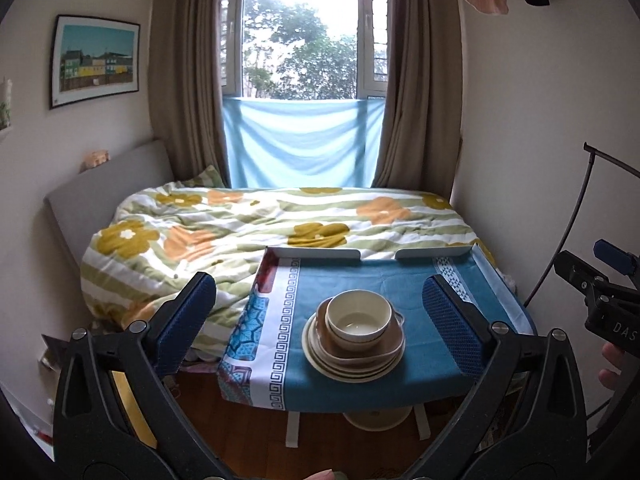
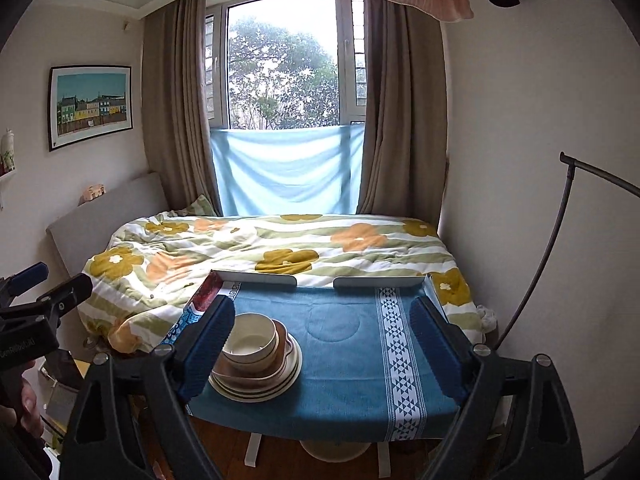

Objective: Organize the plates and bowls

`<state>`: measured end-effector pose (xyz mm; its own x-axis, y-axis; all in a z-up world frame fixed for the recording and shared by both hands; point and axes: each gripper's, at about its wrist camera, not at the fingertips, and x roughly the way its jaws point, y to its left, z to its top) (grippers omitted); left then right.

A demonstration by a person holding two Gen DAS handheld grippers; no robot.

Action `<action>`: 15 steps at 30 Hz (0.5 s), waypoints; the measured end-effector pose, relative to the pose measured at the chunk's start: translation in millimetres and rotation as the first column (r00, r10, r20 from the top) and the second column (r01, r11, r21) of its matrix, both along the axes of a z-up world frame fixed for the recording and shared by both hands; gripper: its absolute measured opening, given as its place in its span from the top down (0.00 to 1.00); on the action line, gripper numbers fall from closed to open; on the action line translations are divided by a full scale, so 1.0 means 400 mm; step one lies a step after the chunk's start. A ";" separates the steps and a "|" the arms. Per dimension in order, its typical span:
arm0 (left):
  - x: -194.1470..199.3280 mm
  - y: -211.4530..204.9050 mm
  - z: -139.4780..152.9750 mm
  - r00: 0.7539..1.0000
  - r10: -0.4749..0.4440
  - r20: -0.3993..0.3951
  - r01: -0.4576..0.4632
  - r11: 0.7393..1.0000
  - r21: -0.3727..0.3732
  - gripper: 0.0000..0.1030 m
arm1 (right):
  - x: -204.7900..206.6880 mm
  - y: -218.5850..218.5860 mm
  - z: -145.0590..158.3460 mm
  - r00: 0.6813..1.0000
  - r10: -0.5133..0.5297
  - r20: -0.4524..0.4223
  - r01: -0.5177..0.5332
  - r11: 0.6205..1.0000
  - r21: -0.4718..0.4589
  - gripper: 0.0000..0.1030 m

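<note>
A stack of dishes stands on the blue-clothed table (image 1: 404,284): cream plates (image 1: 352,366) at the bottom, a brown dish (image 1: 384,346) on them, and a cream bowl (image 1: 358,320) on top. My left gripper (image 1: 320,312) is open and empty, held back from the table with the stack showing between its fingers. In the right wrist view the stack sits at the table's front left: plates (image 2: 260,388), bowl (image 2: 252,340). My right gripper (image 2: 322,340) is open and empty, and its left finger (image 2: 208,344) hides the stack's left edge.
A bed with a flowered quilt (image 1: 248,224) lies behind and left of the table. A low white rail (image 1: 316,254) edges the table's far side. Curtains and a window stand behind. A thin black rod (image 2: 532,300) curves up at the right. Wooden floor (image 1: 240,428) lies below.
</note>
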<state>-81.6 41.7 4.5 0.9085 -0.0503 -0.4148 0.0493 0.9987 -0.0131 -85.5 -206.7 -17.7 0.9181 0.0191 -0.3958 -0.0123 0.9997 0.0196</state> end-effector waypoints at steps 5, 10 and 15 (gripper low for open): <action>-0.008 -0.012 0.000 1.000 -0.007 0.002 0.007 1.000 0.002 0.00 | -0.011 -0.002 -0.002 1.000 -0.005 -0.003 0.005 1.000 0.007 0.16; -0.014 -0.016 -0.001 1.000 -0.015 -0.004 0.015 1.000 0.003 0.00 | -0.010 0.004 -0.005 1.000 -0.007 -0.006 0.007 1.000 -0.002 0.16; -0.016 -0.021 -0.004 1.000 -0.016 -0.006 0.016 1.000 0.006 0.00 | -0.014 0.009 -0.006 1.000 -0.004 -0.008 0.004 1.000 -0.003 0.16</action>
